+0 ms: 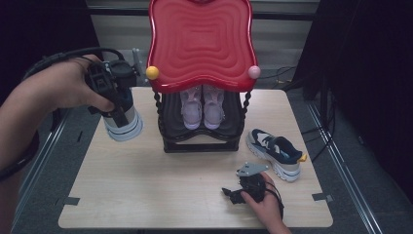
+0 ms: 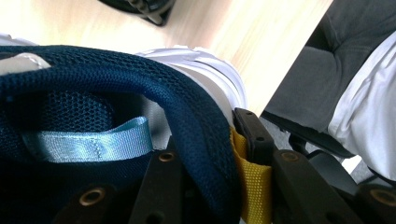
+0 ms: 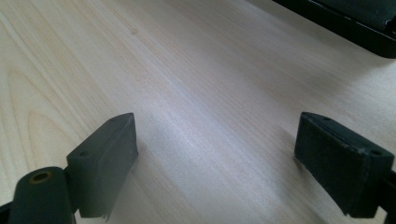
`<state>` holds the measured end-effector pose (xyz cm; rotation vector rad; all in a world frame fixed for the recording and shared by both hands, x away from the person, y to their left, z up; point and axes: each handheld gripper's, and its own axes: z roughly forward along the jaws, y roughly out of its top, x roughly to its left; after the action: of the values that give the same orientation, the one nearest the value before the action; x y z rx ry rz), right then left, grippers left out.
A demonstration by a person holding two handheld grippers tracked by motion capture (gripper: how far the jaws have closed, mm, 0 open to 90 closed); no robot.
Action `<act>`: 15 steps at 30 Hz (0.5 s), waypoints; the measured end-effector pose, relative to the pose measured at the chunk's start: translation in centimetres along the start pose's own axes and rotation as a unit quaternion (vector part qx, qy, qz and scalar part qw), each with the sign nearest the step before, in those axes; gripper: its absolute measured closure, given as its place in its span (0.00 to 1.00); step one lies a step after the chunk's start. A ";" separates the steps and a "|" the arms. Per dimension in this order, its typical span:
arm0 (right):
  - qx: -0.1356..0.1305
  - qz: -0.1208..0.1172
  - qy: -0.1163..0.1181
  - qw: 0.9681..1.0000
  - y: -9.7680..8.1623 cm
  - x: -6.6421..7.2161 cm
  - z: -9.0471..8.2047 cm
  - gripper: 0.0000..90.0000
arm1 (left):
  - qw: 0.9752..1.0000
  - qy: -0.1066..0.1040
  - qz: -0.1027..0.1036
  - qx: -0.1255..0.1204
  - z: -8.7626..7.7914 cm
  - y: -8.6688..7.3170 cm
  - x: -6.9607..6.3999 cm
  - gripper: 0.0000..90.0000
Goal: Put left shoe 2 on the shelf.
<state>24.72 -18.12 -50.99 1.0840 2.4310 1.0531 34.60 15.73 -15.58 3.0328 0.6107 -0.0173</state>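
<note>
My right gripper [image 1: 233,194] rests near the table's [image 1: 146,195] front edge, jaws spread wide, empty. Farther off, my left gripper [image 1: 111,92] is clenched on a shoe's [image 2: 140,93] heel collar, lifted left of the rack [image 1: 202,141]. The soft-mesh pinch may slip, or the sole may snag the red shelf [image 1: 202,44].

The right gripper [image 3: 215,158] holds its two black rubber-padded jaws wide apart just above the pale wood-grain tabletop [image 3: 187,70]; a black rack base [image 3: 355,28] crosses the far corner.
</note>
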 end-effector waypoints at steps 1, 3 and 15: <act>-0.002 -0.003 0.000 1.000 0.0 0.0 0.0 0.14 | 1.000 0.003 -0.004 -0.004 -0.4 0.1 -0.1 0.82; -0.002 0.001 0.000 1.000 0.0 0.0 0.0 0.14 | 1.000 0.009 0.001 -0.004 -1.2 0.1 0.0 0.82; -0.003 -0.005 -0.001 1.000 0.0 -0.1 0.1 0.14 | 0.998 0.044 0.021 -0.034 -5.2 1.2 -0.5 0.81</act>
<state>24.84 -18.11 -51.03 1.0690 2.4277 1.0564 34.58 14.64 -10.34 2.9935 0.5404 0.1368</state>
